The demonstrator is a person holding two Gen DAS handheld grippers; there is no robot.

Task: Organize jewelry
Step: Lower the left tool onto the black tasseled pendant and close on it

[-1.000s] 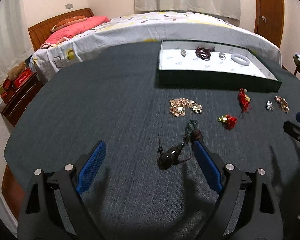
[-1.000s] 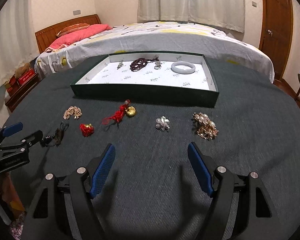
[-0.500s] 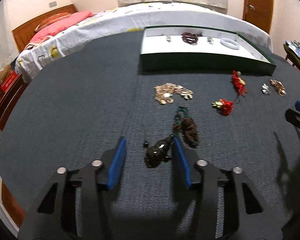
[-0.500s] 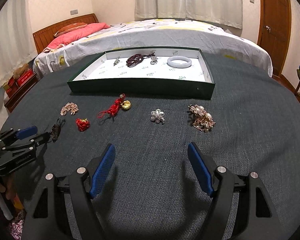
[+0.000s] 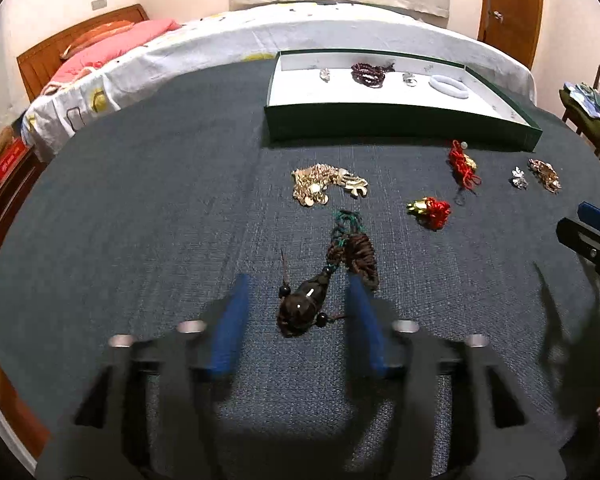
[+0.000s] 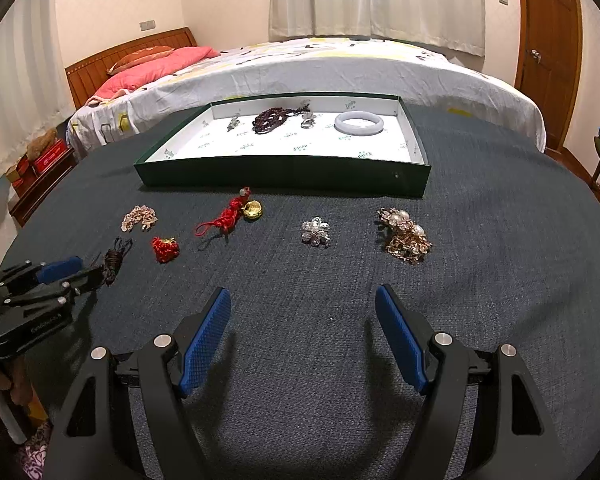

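A dark pendant on a brown and green cord lies on the dark cloth table. My left gripper straddles it, jaws opening, and the blue pads stand clear of the pendant on both sides. My right gripper hovers open over bare cloth with nothing between its fingers. The green tray at the back holds a white bangle, a dark red bead bracelet and small silver pieces.
Loose on the cloth lie a gold coin cluster, a red knot charm, a red cord with a gold bell, a crystal flower brooch and a pearl and gold cluster. A bed stands behind the table.
The left gripper's jaws narrowed from wide around the pendant, then widened a little, and the gripper tipped slightly closer over it. The right gripper has stayed still and open.
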